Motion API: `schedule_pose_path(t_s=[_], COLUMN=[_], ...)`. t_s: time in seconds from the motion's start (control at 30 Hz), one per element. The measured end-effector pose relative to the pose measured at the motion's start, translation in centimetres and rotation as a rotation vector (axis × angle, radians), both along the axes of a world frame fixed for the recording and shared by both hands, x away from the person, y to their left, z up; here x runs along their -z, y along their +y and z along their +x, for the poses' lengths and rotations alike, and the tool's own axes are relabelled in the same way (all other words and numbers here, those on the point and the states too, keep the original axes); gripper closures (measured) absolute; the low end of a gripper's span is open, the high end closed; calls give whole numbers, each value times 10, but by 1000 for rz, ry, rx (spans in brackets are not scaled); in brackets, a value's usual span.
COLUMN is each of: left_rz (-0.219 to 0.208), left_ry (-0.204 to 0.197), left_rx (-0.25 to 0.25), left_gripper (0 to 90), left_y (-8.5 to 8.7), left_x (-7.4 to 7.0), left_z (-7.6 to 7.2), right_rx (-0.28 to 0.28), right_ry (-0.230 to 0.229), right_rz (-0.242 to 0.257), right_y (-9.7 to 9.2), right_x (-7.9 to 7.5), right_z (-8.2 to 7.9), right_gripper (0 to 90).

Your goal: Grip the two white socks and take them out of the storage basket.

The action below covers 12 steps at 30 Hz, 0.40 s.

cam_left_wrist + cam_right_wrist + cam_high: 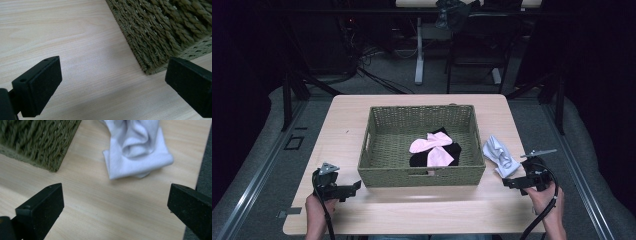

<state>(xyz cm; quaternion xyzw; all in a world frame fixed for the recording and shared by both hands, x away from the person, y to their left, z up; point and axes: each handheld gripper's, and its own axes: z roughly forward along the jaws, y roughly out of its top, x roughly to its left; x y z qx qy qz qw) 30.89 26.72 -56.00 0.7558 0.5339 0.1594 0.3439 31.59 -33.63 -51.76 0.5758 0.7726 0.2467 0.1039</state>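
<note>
The right gripper (513, 182) sits at the near right of the bench (347, 112), jaws spread wide with nothing between them. The white cloth (498, 154) lies crumpled on the bench just beyond it, beside the right wall of the woven basket (377, 175); in the right gripper view the cloth (140, 152) rests ahead of the jaws, apart from both. The left gripper (352, 189) sits at the near left, close to the basket's near left corner, jaws also wide and holding nothing. Inside the basket lie a pink sock (432, 147) and a black sock (453, 150), overlapping.
</note>
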Motion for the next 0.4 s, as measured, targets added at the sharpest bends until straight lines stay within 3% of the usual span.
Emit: schedule_pose_path(t_s=[0.13,0.4], left_rz=[14,12], left_ry=[4,-2], left_rx=[12,6], left_gripper=[9,9], left_y=[-1,-1], left_x=[0,0], left_z=[1,1], right_rx=[13,26], right_ry=[-30,-43], right_rz=[-1,-4], right_y=[1,-1], right_x=[8,21], right_z=[-7,-10], right_gripper=[16,20])
